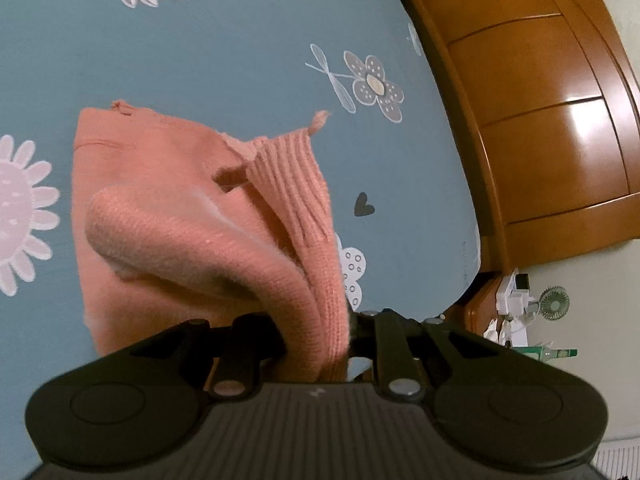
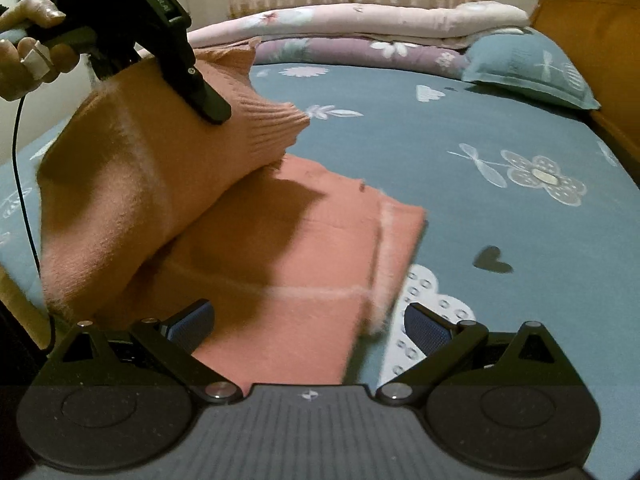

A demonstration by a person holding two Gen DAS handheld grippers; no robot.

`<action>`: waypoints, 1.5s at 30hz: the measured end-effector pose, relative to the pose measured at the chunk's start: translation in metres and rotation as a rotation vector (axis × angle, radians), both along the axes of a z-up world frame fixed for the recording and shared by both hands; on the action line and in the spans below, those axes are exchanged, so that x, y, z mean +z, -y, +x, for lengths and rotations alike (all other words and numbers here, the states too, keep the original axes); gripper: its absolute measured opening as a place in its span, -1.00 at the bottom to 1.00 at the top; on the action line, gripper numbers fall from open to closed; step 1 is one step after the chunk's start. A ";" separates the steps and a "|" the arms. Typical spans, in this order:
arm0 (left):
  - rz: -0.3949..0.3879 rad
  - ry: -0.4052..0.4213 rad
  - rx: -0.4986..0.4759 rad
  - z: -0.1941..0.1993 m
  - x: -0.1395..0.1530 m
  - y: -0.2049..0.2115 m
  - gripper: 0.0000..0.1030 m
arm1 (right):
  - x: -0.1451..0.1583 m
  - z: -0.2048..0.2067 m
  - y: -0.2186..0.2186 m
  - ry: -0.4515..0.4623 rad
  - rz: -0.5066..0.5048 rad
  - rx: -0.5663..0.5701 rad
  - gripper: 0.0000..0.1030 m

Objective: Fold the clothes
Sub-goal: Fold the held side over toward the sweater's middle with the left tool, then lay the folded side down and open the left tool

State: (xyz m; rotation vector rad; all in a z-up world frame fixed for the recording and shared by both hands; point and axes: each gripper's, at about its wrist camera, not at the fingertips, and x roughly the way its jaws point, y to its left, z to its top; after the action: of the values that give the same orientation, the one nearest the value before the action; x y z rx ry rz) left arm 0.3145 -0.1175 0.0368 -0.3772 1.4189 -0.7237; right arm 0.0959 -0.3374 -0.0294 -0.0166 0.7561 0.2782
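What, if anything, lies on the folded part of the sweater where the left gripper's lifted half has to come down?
Nothing visible. The left gripper is shut on the lifted ribbed end of the orange sweater. The flat folded part beneath is bare, and the blue bedsheet beside it is clear. The right gripper stands open over the near edge, pressing nothing.

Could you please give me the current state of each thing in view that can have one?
Left gripper: shut on the pink sweater, lifting part of it.
Right gripper: open, holding nothing, at the sweater's near edge.
Pink sweater: partly folded; lower part flat on the bed, one part raised.
Bedsheet: spread flat.
Pillow: lying at the headboard.
Quilts: folded and stacked at the far side.
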 end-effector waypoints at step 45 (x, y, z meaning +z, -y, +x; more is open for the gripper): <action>0.007 0.033 -0.155 0.014 -0.040 0.094 0.12 | -0.006 -0.046 0.037 -0.055 -0.077 -0.292 1.00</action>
State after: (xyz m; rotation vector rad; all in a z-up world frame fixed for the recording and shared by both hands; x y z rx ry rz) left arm 0.3284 -0.2111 -0.0035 -0.2505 1.4294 -0.8473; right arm 0.0501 -0.3744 -0.0356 0.0285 0.8129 -0.0290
